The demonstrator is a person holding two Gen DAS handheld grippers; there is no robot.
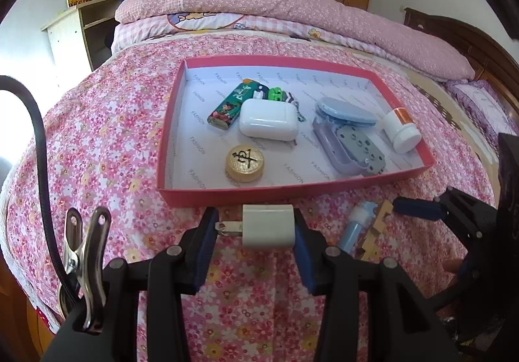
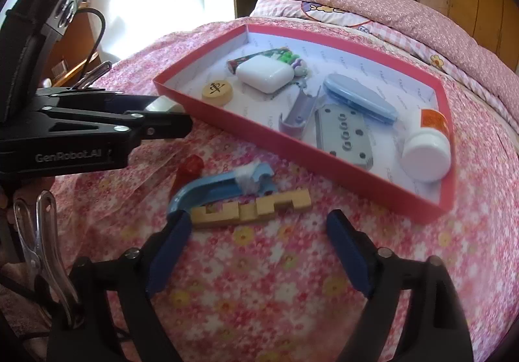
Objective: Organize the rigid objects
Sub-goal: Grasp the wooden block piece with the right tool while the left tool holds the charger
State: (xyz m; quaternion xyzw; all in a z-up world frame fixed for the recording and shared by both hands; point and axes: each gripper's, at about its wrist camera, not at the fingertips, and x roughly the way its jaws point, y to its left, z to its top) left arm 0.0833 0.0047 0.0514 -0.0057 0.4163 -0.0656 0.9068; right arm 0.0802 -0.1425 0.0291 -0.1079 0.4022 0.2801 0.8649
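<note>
My left gripper (image 1: 256, 225) is shut on a white plug charger (image 1: 268, 225), held just in front of the red tray's near wall (image 1: 259, 194). The tray holds a lighter (image 1: 232, 106), a white earbud case (image 1: 268, 118), a wooden chess piece (image 1: 244, 164), a blue case (image 1: 347, 112), a grey part (image 1: 363, 147) and a white bottle (image 1: 400, 130). My right gripper (image 2: 259, 232) is open over the bedspread, just short of a wooden notched block (image 2: 251, 209) and a blue clip (image 2: 220, 188). A red piece (image 2: 188, 168) lies beside them.
The tray lies on a pink flowered bedspread (image 1: 97, 151). Folded pink quilts (image 1: 292, 8) are stacked behind it. A shelf unit (image 1: 78, 31) stands at the far left and a dark headboard (image 1: 470, 40) at the right. The left gripper also shows in the right wrist view (image 2: 168, 120).
</note>
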